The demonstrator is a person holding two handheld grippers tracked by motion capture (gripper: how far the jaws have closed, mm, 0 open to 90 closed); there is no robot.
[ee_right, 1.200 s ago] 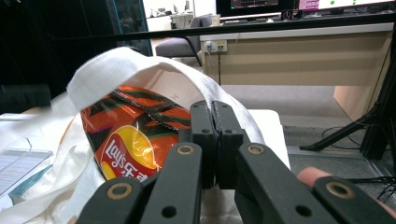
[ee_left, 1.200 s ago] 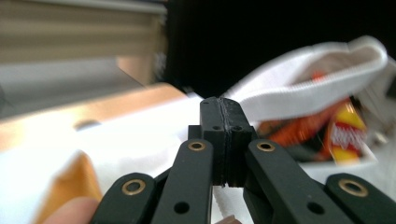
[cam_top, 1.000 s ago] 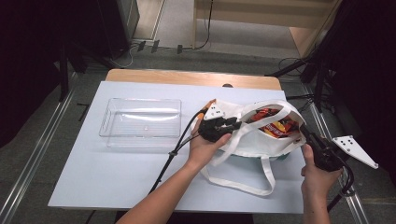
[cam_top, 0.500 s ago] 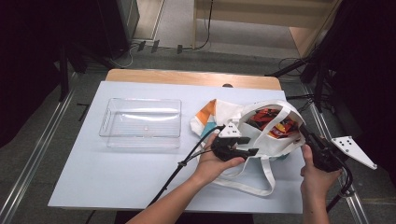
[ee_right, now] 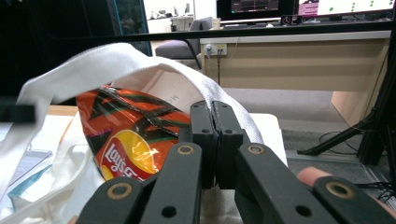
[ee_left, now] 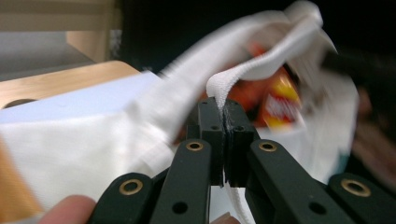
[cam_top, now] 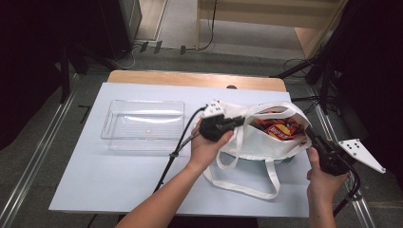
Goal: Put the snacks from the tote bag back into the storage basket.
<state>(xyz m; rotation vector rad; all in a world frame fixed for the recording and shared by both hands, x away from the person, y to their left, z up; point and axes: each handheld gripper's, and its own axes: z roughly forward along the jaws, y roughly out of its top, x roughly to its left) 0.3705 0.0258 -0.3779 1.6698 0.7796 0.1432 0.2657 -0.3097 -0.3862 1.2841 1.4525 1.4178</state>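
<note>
White fabric tote bag (cam_top: 266,137) on the pale table (cam_top: 95,175) beside a clear plastic tray (cam_top: 142,124), left gripper (ee_left: 223,116) just clamped on its blurred strap, right gripper (ee_right: 213,122) pinching its rim, orange crisp packets (ee_right: 130,135) half hidden inside.

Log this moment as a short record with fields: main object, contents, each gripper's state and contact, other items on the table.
main object: white cloth tote bag lying on the white table surface, mouth held open
contents: orange and red crisp packets
left gripper: jaws have just closed, shut on the bag's white strap at its left rim
right gripper: shut on the bag's cloth at the right rim
other items: clear rectangular plastic tray, left of the bag, apart from it
</note>
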